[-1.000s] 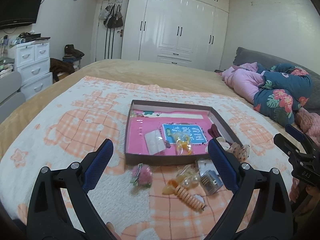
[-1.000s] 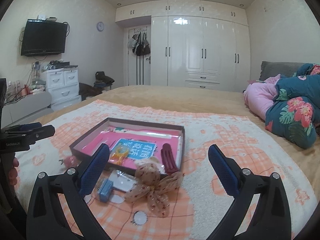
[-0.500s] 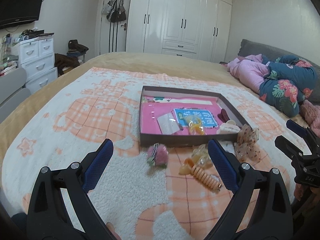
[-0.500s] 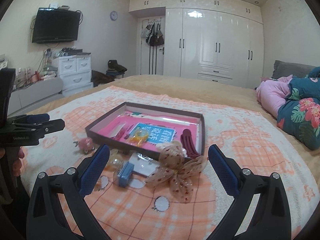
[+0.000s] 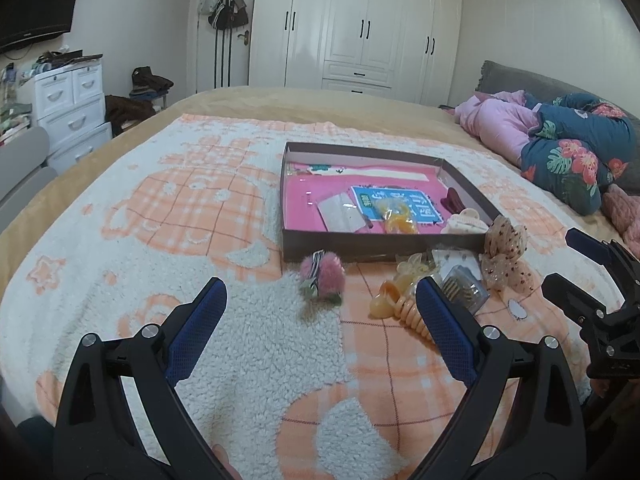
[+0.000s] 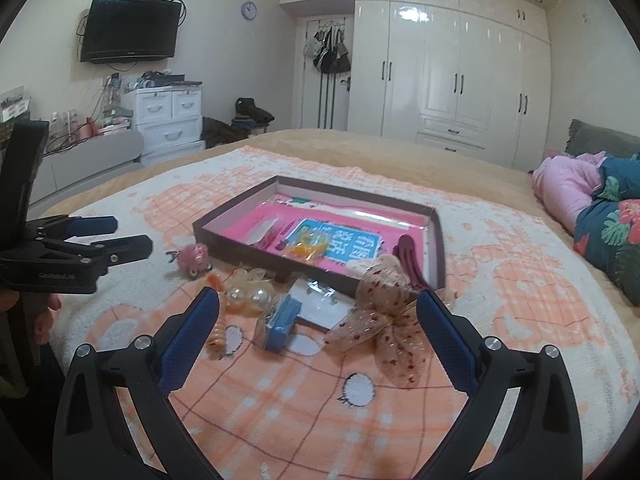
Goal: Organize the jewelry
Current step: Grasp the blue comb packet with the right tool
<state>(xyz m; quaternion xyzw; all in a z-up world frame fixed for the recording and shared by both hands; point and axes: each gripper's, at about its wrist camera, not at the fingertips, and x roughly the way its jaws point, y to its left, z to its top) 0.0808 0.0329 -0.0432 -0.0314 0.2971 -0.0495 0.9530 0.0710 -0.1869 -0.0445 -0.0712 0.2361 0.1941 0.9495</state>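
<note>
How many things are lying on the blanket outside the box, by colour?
Pink: 1, fluffy clip
Orange: 1, spiral tie
Yellowish: 1, pearl clip
Blue: 1, packet
White: 1, card
Beige: 1, bow
Total: 6

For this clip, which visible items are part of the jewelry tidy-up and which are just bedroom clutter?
Job items: shallow box, pink fuzzy clip, orange spiral tie, dotted bow, blue clip packet, pearl clip.

Lying about: floral bedding, TV, white drawers, hanging bags.
</note>
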